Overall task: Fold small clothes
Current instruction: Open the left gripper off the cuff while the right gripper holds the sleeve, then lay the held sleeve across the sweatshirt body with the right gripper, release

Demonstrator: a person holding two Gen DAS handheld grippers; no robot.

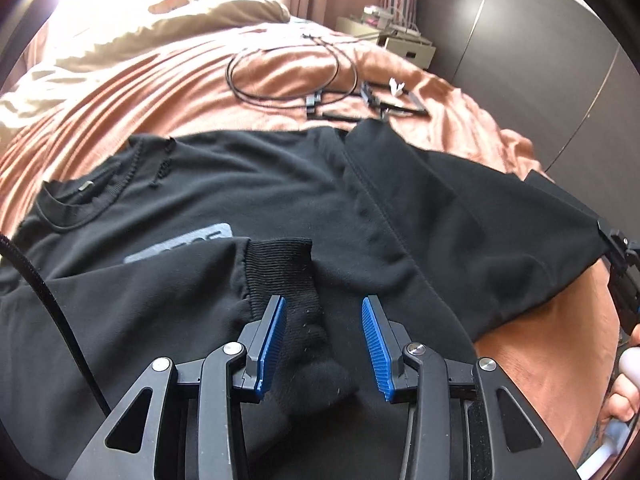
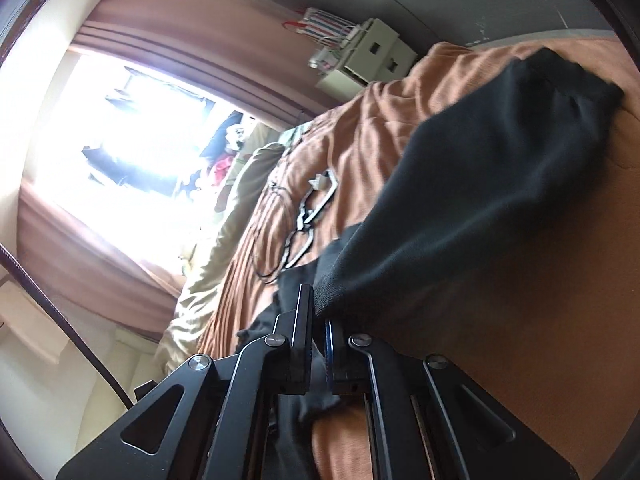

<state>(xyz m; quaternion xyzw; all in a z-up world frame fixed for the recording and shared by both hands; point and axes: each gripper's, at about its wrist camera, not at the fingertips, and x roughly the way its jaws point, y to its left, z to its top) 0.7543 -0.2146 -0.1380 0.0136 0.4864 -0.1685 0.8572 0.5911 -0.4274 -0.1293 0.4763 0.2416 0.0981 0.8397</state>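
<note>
A black sweatshirt (image 1: 260, 184) with a grey chest print (image 1: 180, 248) lies spread on the orange bedspread (image 1: 120, 112). One sleeve is folded across the chest, and its ribbed cuff (image 1: 280, 264) lies just ahead of my left gripper (image 1: 324, 304). That gripper is open; the sleeve fabric runs between its blue pads without being pinched. At the right edge, my right gripper (image 1: 618, 248) holds the garment's other side lifted off the bed. In the right wrist view, the right gripper (image 2: 318, 312) is shut on black cloth, and the sweatshirt (image 2: 480, 184) hangs stretched away from it.
Looped black cables (image 1: 292, 76) and small parts lie on the bed beyond the sweatshirt. A beige pillow (image 1: 160, 28) sits at the far left. A white nightstand (image 1: 404, 40) and grey wardrobe doors (image 1: 540, 60) stand behind. A person's hand (image 1: 624, 396) shows at the right edge.
</note>
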